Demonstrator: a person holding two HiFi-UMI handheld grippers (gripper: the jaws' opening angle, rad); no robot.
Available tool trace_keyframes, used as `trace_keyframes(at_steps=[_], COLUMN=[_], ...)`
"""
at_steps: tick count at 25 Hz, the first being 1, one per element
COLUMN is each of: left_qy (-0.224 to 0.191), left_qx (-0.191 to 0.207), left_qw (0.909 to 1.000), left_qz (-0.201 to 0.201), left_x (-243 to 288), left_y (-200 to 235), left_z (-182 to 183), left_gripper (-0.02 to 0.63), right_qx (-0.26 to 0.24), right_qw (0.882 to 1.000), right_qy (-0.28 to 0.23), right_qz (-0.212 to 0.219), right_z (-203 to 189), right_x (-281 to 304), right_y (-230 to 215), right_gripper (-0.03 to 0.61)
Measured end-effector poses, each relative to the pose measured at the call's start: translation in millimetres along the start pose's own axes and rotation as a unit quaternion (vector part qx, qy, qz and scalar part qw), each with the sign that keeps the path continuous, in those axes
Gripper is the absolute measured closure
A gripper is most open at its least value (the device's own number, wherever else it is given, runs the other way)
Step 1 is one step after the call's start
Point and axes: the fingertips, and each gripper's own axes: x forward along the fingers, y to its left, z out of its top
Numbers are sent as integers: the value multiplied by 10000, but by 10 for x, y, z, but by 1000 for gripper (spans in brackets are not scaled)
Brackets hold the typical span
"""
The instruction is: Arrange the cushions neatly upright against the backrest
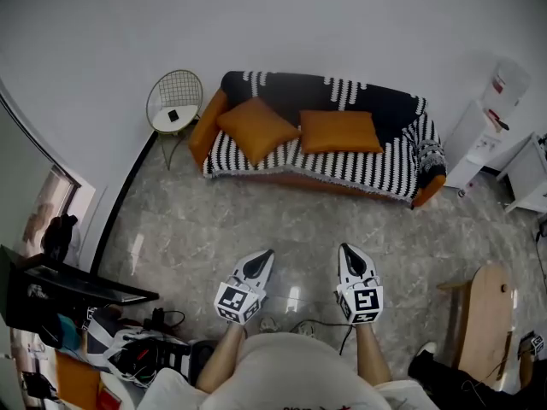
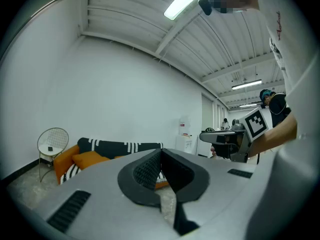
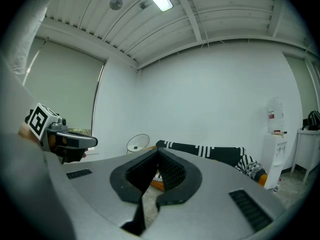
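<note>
On the striped sofa (image 1: 295, 88) by the far wall, the left cushion (image 1: 256, 129) sits near the orange armrest (image 1: 205, 126), turned diamond-wise with one corner pointing at the seat's front edge. The right cushion (image 1: 339, 131) lies mid-seat, its long axis running along the backrest. Both look soft and light — pinched at a corner they would likely sag, so the middle of a top edge seems the better hold. Well short of the sofa, the left gripper (image 1: 266, 254) and right gripper (image 1: 345, 249) point level toward it — jaws together, nothing between them.
</note>
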Motion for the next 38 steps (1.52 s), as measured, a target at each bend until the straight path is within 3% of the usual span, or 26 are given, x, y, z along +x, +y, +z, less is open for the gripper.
trace_keyframes(at_steps=[20,29,38], left_qy=[60,22,-53], left_qx=[-88,-63,-121], left_qw=[9998,9997,9992], left_qz=[166,224,369], left_x=[269,388,593], left_y=[-659,-680,-394], left_z=[-185,-167,-179], left_gripper=[584,584,584], right_qx=[-135,-106,-167], right_qw=[9988,9985,9977], right_qy=[213,165,126], right_qz=[424,520,649], right_z=[-268,-290,-301], right_x=[-342,-278,73], right_y=[-339,-431,-485], right_gripper=[551,551,551])
